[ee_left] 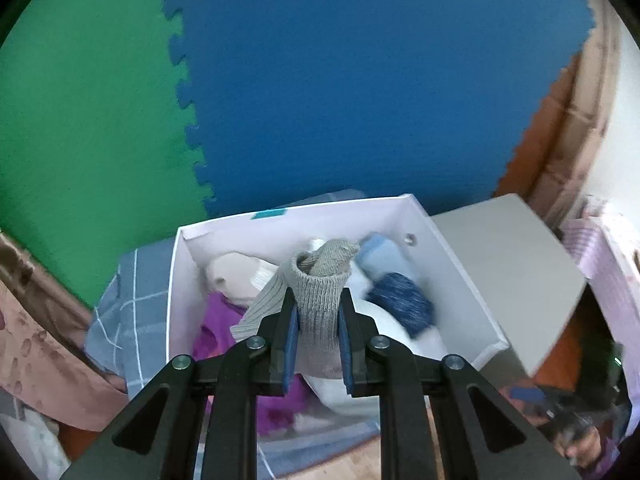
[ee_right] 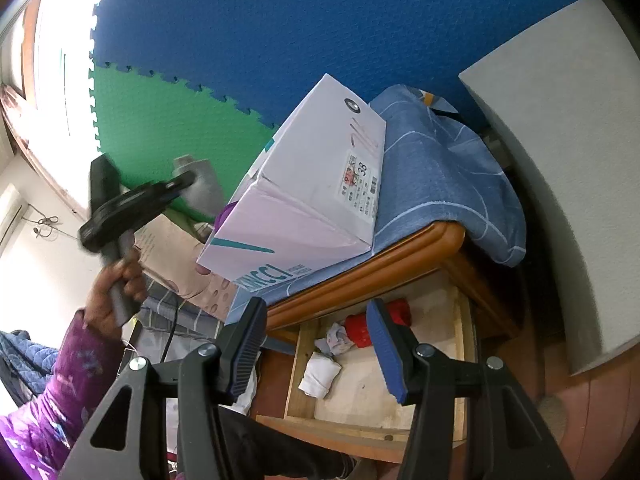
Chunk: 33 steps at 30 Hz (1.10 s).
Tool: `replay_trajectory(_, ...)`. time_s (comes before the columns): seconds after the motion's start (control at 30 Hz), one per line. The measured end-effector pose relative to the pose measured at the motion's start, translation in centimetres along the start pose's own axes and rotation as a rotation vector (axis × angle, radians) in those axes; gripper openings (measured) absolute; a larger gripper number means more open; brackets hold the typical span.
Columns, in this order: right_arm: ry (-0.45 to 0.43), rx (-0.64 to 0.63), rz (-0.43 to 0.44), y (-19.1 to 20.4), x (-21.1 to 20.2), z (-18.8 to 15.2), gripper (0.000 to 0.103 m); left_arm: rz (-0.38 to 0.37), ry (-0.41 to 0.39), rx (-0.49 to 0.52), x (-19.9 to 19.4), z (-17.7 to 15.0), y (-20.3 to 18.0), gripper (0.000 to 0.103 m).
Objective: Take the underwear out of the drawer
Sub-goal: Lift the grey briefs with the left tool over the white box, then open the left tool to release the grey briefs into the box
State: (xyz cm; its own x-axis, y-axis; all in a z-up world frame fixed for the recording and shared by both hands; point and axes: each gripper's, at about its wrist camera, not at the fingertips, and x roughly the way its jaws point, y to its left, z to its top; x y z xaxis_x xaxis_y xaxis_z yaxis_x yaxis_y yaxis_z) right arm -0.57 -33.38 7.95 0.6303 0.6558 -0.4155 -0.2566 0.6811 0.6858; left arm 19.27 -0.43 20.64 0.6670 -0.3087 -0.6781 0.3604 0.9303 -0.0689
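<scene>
The rolled grey ribbed knit bundle (ee_left: pixel 322 300) is pinched between the left gripper (ee_left: pixel 318 322) fingers, held above the open white cardboard box (ee_left: pixel 460 272) that already holds purple, cream and blue rolled garments. It looks light, soft and squashy, so a grip across the thick middle of the roll should hold; a loose ribbed flap hangs to one side and could snag. Below, the open wooden drawer (ee_right: pixel 464 320) contains a white roll (ee_right: pixel 320 374), a red one and a crumpled pale piece. The right gripper (ee_right: pixel 320 344) hovers over it, fingers apart and empty.
</scene>
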Motion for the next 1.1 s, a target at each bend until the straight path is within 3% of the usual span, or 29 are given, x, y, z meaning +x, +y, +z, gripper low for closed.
replay_trajectory(0.23, 0.007, 0.0, 0.007, 0.0, 0.2, 0.0, 0.053, 0.081, 0.073, -0.024, 5.5, 1.1, 1.7, 0.017)
replay_trajectory(0.53, 0.024, -0.011, 0.004, 0.2, 0.6, -0.1, 0.053, 0.126, 0.129, 0.01, 9.1, 1.1, 1.1, 0.023)
replay_trajectory(0.63, 0.031, -0.019, -0.003, 0.3, 0.7, -0.1, 0.053, 0.139, 0.136, 0.018, 9.4, 0.7, 0.6, 0.053)
replay_trajectory(0.7, 0.037, -0.032, -0.016, 0.5, 0.9, -0.1, 0.053, 0.165, 0.109, 0.036, 9.0, 0.6, 0.2, 0.076)
replay_trajectory(0.8, 0.063, -0.061, -0.041, 0.9, 1.5, -0.3, 0.053, 0.209, 0.026, 0.039, 7.0, 0.5, -0.2, 0.087)
replay_trajectory(0.97, 0.176, -0.292, -0.158, 4.1, 4.2, -2.6, 0.053, 0.157, -0.135, -0.061, 1.2, -0.1, 0.6, 0.091)
replay_trajectory(1.1, 0.317, -0.561, -0.244, 7.5, 7.6, -6.3, 0.053, 0.108, -0.281, -0.149, -5.0, -4.0, 2.2, 0.102)
